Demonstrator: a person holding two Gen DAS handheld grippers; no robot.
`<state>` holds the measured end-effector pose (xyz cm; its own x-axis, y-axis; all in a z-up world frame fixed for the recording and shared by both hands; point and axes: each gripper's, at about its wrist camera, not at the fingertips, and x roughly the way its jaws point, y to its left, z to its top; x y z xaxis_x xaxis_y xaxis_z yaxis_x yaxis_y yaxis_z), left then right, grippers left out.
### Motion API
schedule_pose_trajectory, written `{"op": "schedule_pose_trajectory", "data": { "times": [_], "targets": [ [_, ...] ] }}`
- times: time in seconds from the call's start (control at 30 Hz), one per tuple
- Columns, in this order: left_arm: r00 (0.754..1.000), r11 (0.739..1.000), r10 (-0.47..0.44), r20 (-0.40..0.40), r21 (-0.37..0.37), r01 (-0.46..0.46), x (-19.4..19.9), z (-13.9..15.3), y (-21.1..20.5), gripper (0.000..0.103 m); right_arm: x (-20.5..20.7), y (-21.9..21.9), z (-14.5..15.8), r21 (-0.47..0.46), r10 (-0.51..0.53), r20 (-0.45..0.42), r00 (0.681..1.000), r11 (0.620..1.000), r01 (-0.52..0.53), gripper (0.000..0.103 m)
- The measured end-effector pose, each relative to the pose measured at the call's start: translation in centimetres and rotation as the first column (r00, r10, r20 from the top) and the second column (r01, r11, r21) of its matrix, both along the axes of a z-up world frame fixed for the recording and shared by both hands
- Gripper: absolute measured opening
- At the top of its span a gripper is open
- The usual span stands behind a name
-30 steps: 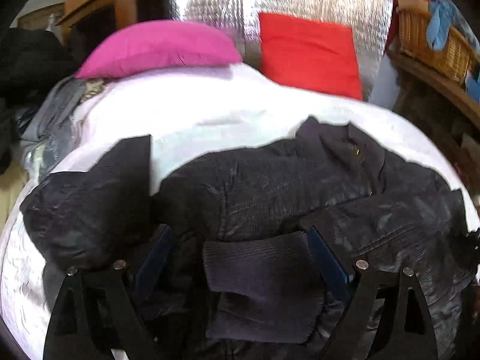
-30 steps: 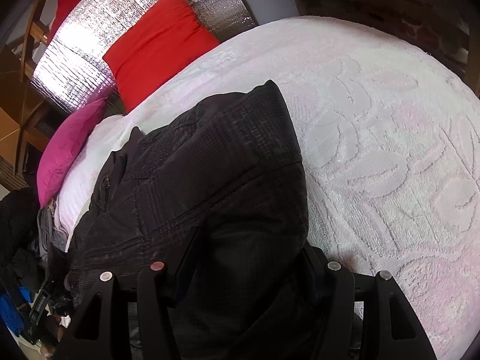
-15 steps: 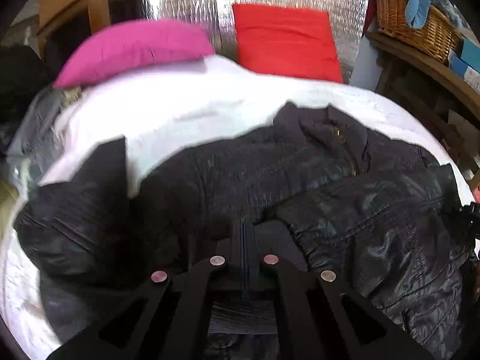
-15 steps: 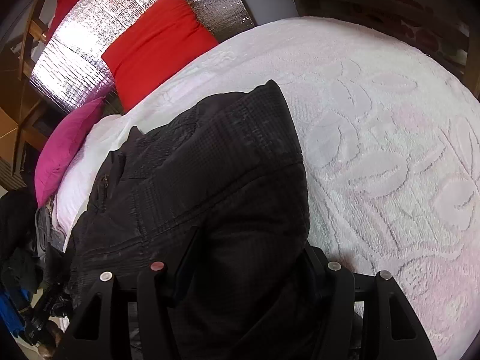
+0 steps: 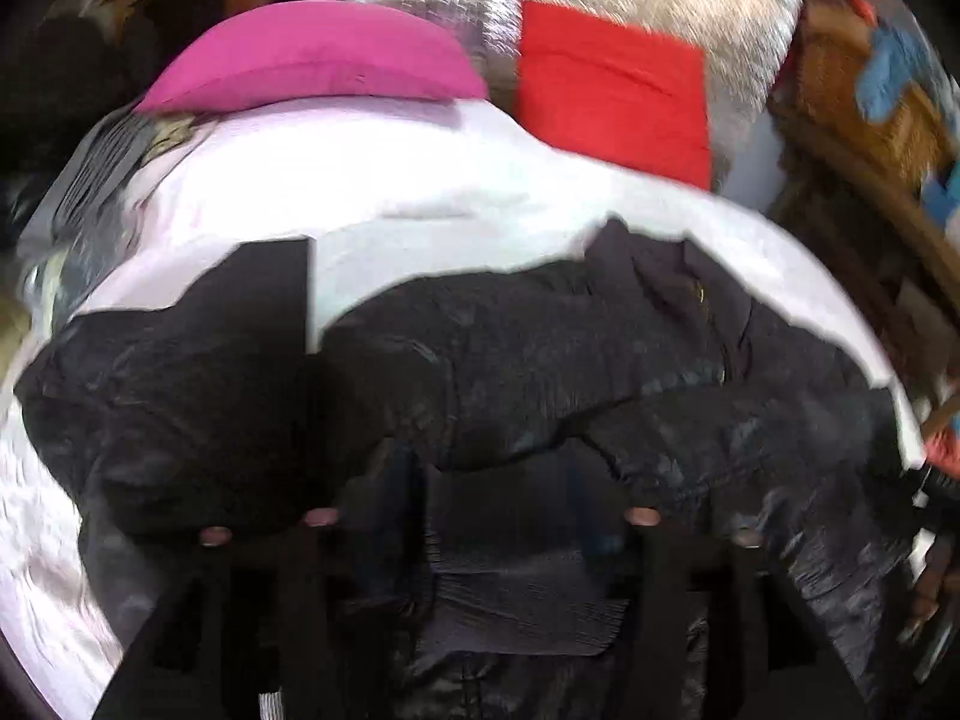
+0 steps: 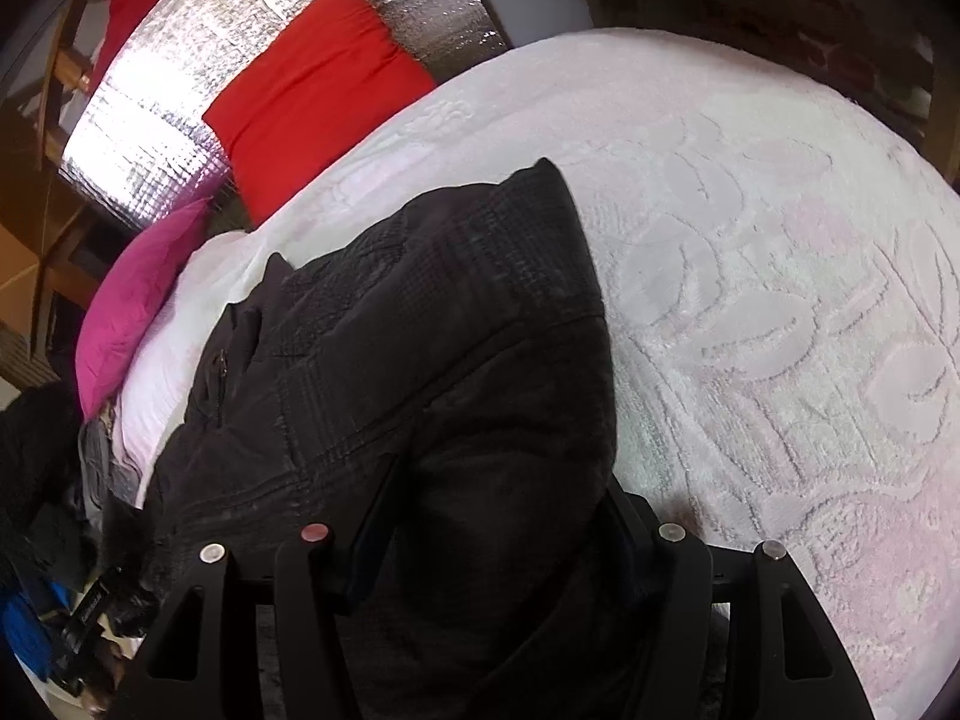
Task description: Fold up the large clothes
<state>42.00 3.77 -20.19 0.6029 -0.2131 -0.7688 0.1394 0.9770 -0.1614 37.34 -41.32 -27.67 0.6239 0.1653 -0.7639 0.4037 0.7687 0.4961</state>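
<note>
Straddling a ribbed cuff [image 5: 516, 606] of a black jacket [image 5: 540, 360], the left gripper [image 5: 498, 498] has its fingers spread apart, the knit band lying between them; the view is motion-blurred, and whether either finger touches the cloth cannot be told. In the right wrist view, the right gripper [image 6: 498, 516] has its jaws parted too, set wide on both sides of a thick fold of the same jacket [image 6: 420, 360], which bulges up between the fingers; whether the pads press it is hidden by the fabric.

Spread across a white bedspread [image 6: 780, 300] with a raised leaf pattern, the jacket lies rumpled, one sleeve [image 5: 180, 396] flung out to the left in the left view, and the collar with its zip [image 5: 702, 294] toward the pillows. At the head of the bed, a pink pillow [image 5: 312, 60] lies flat and a red cushion [image 5: 612, 96] stands against a silver quilted panel [image 6: 180, 90]. To the right in the left view, a wicker basket [image 5: 864, 96] holding blue cloth sits on a wooden shelf. Dark and grey clothes [image 5: 90, 168] are heaped off the bed's left edge.
</note>
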Motion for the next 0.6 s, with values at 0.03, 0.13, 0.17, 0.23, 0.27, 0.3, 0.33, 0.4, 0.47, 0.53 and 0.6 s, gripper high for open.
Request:
{"op": "schedule_pose_trajectory", "data": {
  "times": [0.03, 0.13, 0.17, 0.23, 0.27, 0.3, 0.33, 0.4, 0.47, 0.53, 0.6],
  "targets": [
    [1.000, 0.999, -0.003, 0.007, -0.039, 0.003, -0.3, 0.7, 0.5, 0.057, -0.1, -0.2, 0.2, 0.015, -0.003, 0.003, 1.000, 1.000, 0.003, 0.064],
    [0.999, 0.995, 0.021, 0.033, -0.094, -0.018, -1.3, 2.5, 1.8, 0.070, -0.6, -1.2, 1.0, 0.066, -0.035, 0.028, 0.999, 0.997, 0.033, 0.064],
    [0.999, 0.994, 0.029, 0.037, -0.111, -0.024, -1.9, 3.0, 2.4, 0.070, -0.8, -1.5, 1.2, 0.071, -0.049, 0.033, 0.998, 0.996, 0.047, 0.064],
    [0.999, 0.987, 0.028, 0.028, -0.161, -0.023, -2.9, 3.5, 3.2, 0.070, -1.4, -1.9, 1.9, 0.071, -0.079, 0.055, 0.995, 0.995, 0.075, 0.064],
    [0.999, 0.981, 0.027, 0.019, -0.190, -0.023, -3.3, 3.7, 3.6, 0.070, -1.7, -1.9, 2.5, 0.058, -0.088, 0.070, 0.994, 0.995, 0.084, 0.064],
    [1.000, 0.972, 0.026, -0.002, -0.235, -0.025, -4.0, 3.6, 4.1, 0.070, -2.1, -1.9, 3.1, 0.037, -0.092, 0.085, 0.992, 0.995, 0.090, 0.064],
    [1.000, 0.965, 0.024, -0.020, -0.261, -0.028, -4.2, 3.4, 4.2, 0.070, -2.4, -1.8, 3.6, 0.016, -0.095, 0.100, 0.990, 0.995, 0.094, 0.064],
    [0.998, 0.951, 0.000, -0.064, -0.309, -0.019, -5.4, 2.5, 4.1, 0.070, -3.3, -1.0, 5.0, -0.035, -0.078, 0.147, 0.986, 0.996, 0.084, 0.064],
    [0.996, 0.944, -0.026, -0.088, -0.330, -0.004, -6.4, 1.5, 3.4, 0.070, -3.8, 0.2, 5.9, -0.046, -0.025, 0.188, 0.982, 0.998, 0.034, 0.064],
    [0.990, 0.943, -0.060, -0.124, -0.333, 0.015, -7.2, 0.0, 1.9, 0.070, -3.8, 1.6, 6.0, 0.017, 0.047, 0.221, 0.974, 0.999, -0.052, 0.064],
    [0.987, 0.942, -0.092, -0.134, -0.333, 0.043, -7.4, -0.9, 0.2, 0.070, -3.5, 4.1, 5.6, 0.068, 0.136, 0.228, 0.964, 0.986, -0.155, 0.063]
  ]
}}
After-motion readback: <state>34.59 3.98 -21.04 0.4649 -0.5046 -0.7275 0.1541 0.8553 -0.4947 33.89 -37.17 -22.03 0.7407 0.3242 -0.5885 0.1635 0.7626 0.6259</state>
